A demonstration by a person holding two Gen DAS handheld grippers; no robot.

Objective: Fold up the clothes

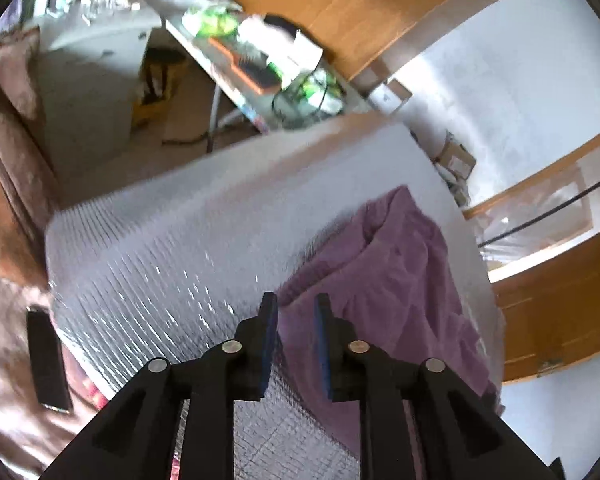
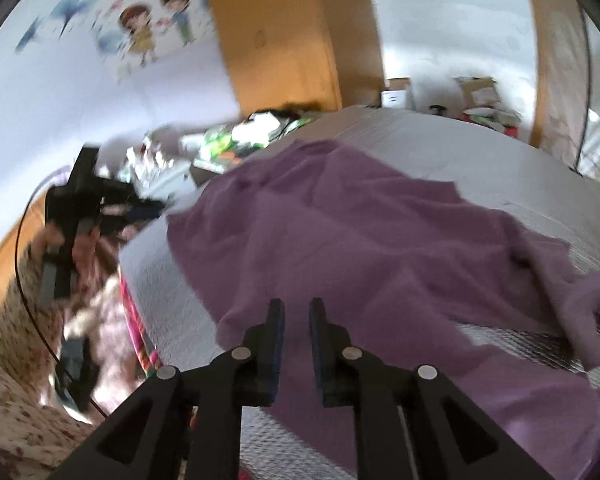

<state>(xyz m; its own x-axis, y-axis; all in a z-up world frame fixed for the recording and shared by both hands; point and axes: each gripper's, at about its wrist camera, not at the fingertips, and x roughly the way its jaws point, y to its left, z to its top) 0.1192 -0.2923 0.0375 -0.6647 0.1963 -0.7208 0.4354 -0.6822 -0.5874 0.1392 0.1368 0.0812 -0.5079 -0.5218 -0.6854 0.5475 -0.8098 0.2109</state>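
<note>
The purple garment (image 2: 340,232) lies rumpled on the silver quilted surface (image 1: 160,248), spread toward its right edge. The left gripper (image 1: 296,308) hangs over the garment's near-left hem, jaws slightly parted, pinching nothing. The right gripper (image 2: 296,312) hangs over its near edge, likewise parted and empty

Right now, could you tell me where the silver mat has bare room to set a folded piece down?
The mat is bare from its left edge across to the purple cloth, and along the far edge behind the cloth. A narrow bare strip shows beyond the cloth's right side in the right wrist view. The cluttered table behind is crowded.
</note>
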